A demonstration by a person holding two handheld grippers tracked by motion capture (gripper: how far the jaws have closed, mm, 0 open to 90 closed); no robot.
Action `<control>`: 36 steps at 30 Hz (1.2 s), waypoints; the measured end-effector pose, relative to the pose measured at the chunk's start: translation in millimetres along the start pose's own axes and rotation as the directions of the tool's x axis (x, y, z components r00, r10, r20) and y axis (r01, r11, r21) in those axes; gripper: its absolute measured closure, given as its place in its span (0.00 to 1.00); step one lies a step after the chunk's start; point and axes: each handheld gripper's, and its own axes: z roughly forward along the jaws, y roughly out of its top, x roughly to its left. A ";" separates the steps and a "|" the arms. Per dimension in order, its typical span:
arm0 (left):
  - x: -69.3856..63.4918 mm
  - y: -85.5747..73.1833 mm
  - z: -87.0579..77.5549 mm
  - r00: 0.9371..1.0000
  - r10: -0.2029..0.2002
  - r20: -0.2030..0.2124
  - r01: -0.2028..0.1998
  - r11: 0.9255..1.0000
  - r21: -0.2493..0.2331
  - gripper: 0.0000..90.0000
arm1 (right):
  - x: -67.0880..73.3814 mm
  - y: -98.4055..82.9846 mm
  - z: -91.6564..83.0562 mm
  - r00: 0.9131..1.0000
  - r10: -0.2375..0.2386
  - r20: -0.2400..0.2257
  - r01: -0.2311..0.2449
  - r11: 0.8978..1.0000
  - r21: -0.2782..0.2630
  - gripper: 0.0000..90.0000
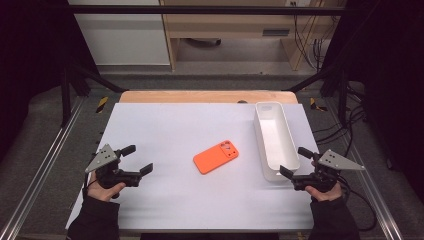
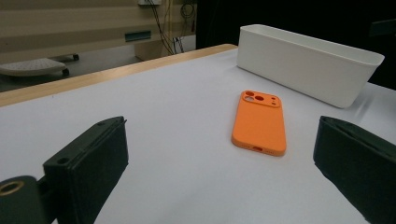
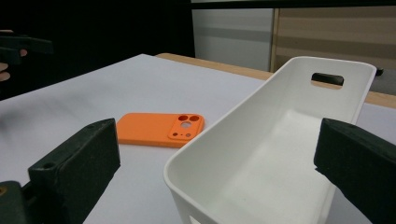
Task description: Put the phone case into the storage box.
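Phone case (image 1: pixel 216 156): orange, flat at centre of the white worktop (image 1: pixel 165 125), camera cut-outs up, free on all sides for a pinch.
White bin (image 1: pixel 275 139): right of centre, empty, likely the drop spot.
Left tool (image 1: pixel 140 161): lower left, released, aimed at the case.
Right tool (image 1: pixel 295 162): lower right, released, holding nothing, beside the bin's near end.
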 end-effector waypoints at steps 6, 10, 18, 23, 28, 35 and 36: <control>-1.2 0.0 1.3 1.000 0.003 0.000 -0.003 1.000 0.008 0.03 | -0.4 -0.2 -1.1 1.000 -0.003 -0.002 0.003 1.000 -0.001 0.01; -2.5 1.3 1.8 1.000 0.010 0.003 -0.010 1.000 0.010 0.03 | 0.2 -0.3 -0.7 1.000 -0.004 -0.006 0.004 1.000 0.000 0.01; -7.8 6.0 4.0 1.000 0.020 0.008 -0.020 1.000 0.013 0.02 | 1.4 -1.4 1.5 1.000 -0.017 -0.005 0.017 1.000 0.014 0.01; -12.4 9.9 7.5 1.000 0.028 0.009 -0.028 0.999 0.020 0.02 | 1.3 -1.4 1.6 1.000 -0.023 -0.003 0.023 1.000 0.014 0.01; -17.5 15.6 9.6 0.999 0.033 0.013 -0.034 0.999 0.018 0.02 | 1.5 -1.7 2.3 1.000 -0.025 0.000 0.025 1.000 0.017 0.01; -24.8 20.1 15.5 0.999 0.037 0.015 -0.038 0.999 0.028 0.02 | 1.0 -2.1 2.7 1.000 -0.026 0.007 0.025 0.999 0.020 0.01; -26.1 20.8 16.5 0.999 0.038 0.014 -0.039 0.999 0.032 0.02 | 1.0 -2.1 2.8 1.000 -0.025 0.006 0.025 0.999 0.020 0.01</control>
